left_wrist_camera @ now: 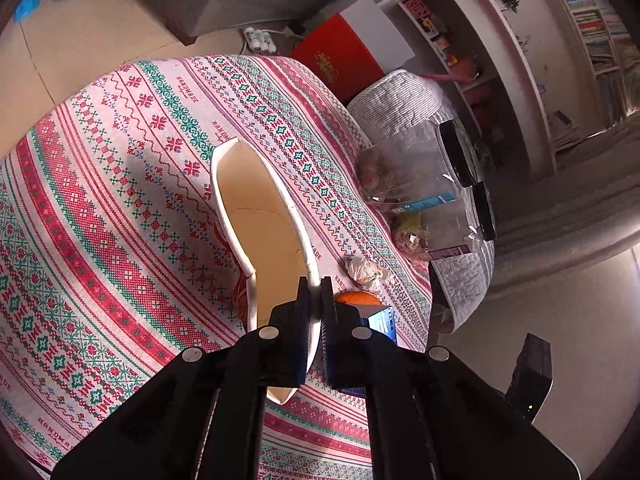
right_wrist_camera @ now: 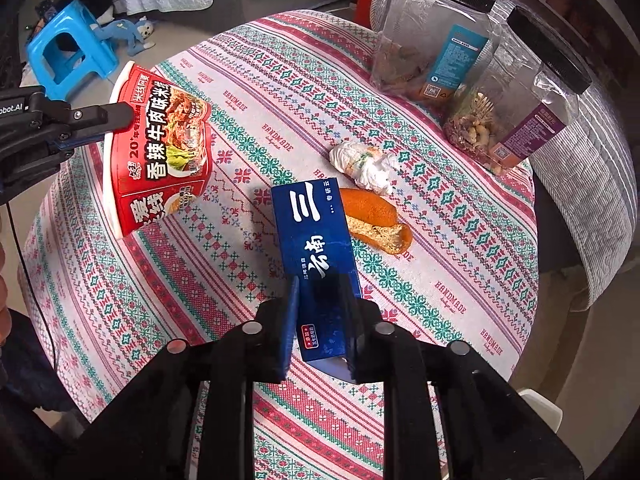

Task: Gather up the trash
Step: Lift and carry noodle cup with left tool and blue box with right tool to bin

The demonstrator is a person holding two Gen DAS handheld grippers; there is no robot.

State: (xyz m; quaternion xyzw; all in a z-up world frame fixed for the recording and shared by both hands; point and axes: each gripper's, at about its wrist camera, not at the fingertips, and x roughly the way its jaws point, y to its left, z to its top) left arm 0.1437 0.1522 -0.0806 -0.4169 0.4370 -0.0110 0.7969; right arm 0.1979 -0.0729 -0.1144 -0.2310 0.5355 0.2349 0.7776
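My left gripper (left_wrist_camera: 316, 292) is shut on the rim of a red instant-noodle cup (left_wrist_camera: 260, 220); the cup's white inside faces the left wrist camera. In the right wrist view the cup (right_wrist_camera: 160, 152) hangs tilted over the table's left side, with the left gripper (right_wrist_camera: 124, 120) pinching its top rim. My right gripper (right_wrist_camera: 320, 308) is shut on the near end of a long blue box (right_wrist_camera: 312, 232), which sits tilted just above the cloth. A crumpled tissue (right_wrist_camera: 366, 168) and an orange peel (right_wrist_camera: 376, 220) lie beside the box.
The round table (right_wrist_camera: 460, 208) wears a red, green and white patterned cloth. Two clear jars with black lids (right_wrist_camera: 428, 40) (right_wrist_camera: 520, 100) stand at its far right edge. A blue stool (right_wrist_camera: 68, 52) is on the floor at the left, shelves (left_wrist_camera: 500, 60) behind.
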